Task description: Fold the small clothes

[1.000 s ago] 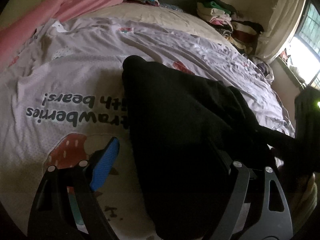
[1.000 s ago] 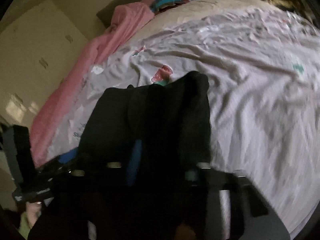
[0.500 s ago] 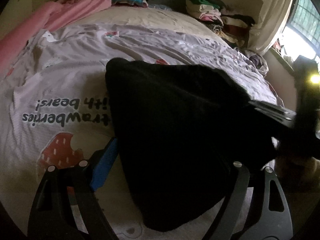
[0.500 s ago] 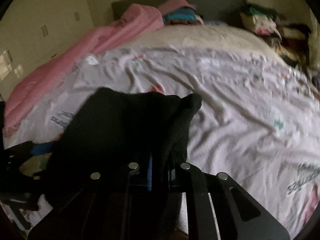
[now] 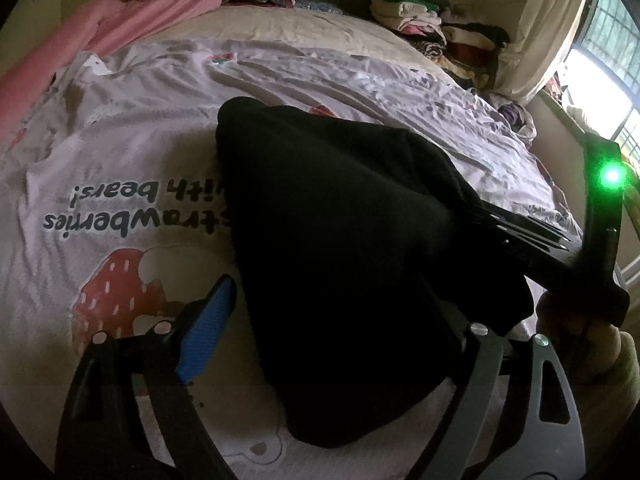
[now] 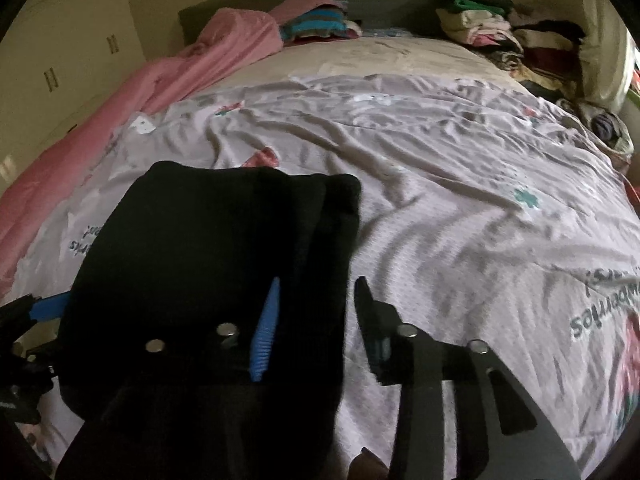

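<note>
Pink blanket (image 6: pixel 168 80) left of the black garment (image 6: pixel 208 264), left gripper (image 5: pixel 340 320) spread wide, garment draped over its right finger, garment on the strawberry sheet (image 6: pixel 460 184), right gripper (image 6: pixel 316 320) parted, garment edge between its fingers, clothes pile (image 6: pixel 492 28) far right beyond
</note>
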